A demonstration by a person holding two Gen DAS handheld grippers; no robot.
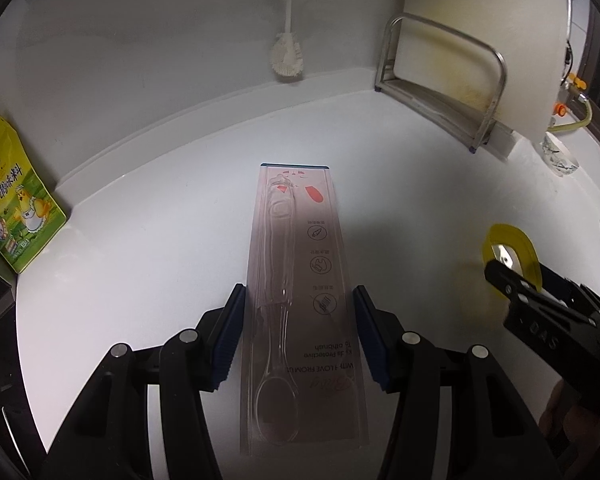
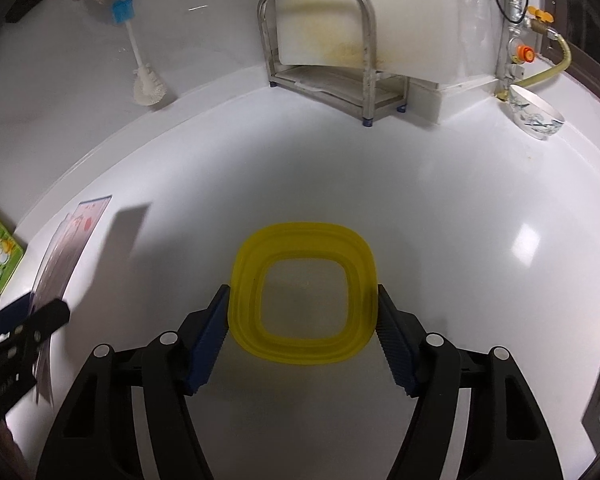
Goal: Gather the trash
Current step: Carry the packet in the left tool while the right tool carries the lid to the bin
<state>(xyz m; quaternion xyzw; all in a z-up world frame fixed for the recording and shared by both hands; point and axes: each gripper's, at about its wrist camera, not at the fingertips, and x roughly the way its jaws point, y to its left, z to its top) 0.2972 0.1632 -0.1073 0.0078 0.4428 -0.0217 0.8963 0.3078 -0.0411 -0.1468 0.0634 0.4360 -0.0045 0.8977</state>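
The white countertop [image 2: 440,208] serves as the landmark here. Above its middle, the left gripper [image 1: 300,332] has its 2 blue-padded fingers [image 1: 230,336] clamped on the edges of a long, clear plastic blister pack with a pale pink printed card [image 1: 304,300], a toothbrush-shaped cavity moulded into it. The pack sticks out forward from the jaws, tilted toward the back wall.

Further right above the same countertop, the right gripper [image 2: 302,336] grips a translucent yellow, rounded-square plastic lid [image 2: 304,294]; both pads press against its opposite edges, holding it flat.

At the countertop's back edge stands a stainless-steel rack [image 2: 324,60] with a white cutting board [image 2: 320,20] propped in it. A white dish brush with a blue handle [image 2: 140,60] hangs against the wall. A green and yellow seasoning packet [image 1: 16,196] leans at the countertop's left end, and a white bowl with a blue pattern [image 2: 536,116] sits in the far right corner.
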